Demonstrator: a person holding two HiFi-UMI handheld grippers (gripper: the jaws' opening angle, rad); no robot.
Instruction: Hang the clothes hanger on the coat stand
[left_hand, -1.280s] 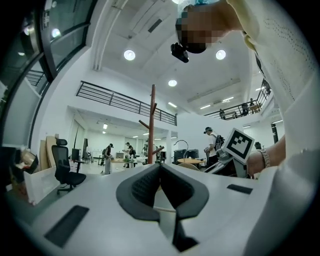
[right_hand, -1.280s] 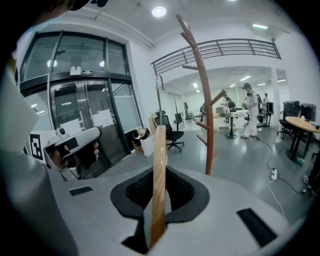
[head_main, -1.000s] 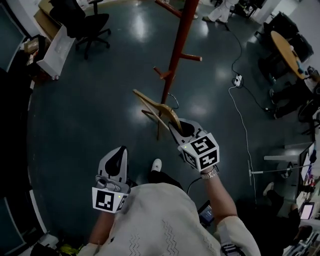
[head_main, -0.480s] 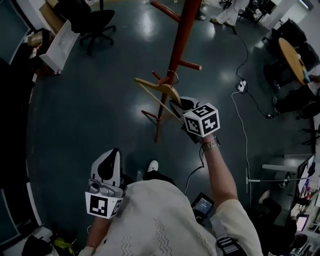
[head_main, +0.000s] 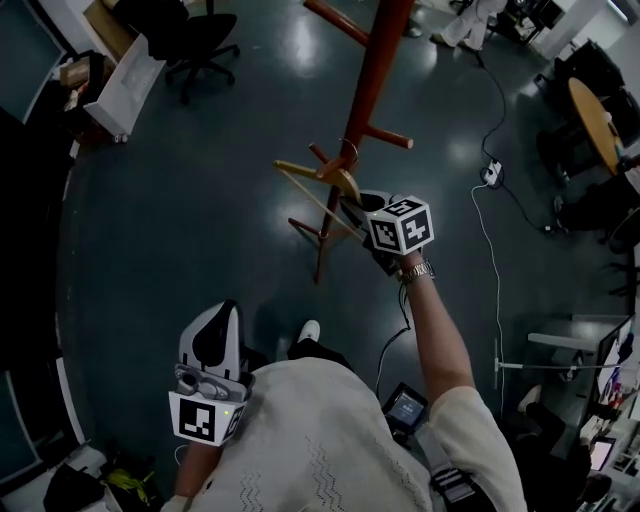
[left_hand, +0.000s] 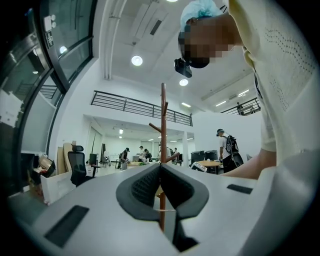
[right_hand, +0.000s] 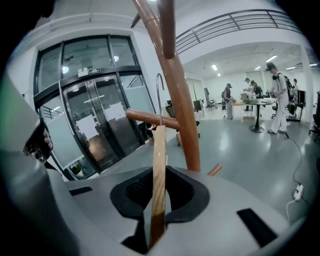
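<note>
A white box (head_main: 128, 85) stands open on the floor beside an office chair (head_main: 195, 40), well apart from the work; what is in it cannot be made out. The right gripper (right_hand: 158, 175) is clamped on one wooden end of the clothes hanger (head_main: 300, 167), holding it out against the coat stand (head_main: 375, 75). The hanger's wire hook (right_hand: 157, 87) rises right beside a lower peg (right_hand: 147, 117), though whether it touches the peg cannot be told. The left gripper (left_hand: 161, 167) sits low at the person's side with its jaws closed together and nothing between them. A second ago the hanger was further from the stand, its hook clear of the peg; the left gripper has hardly shifted.
</note>
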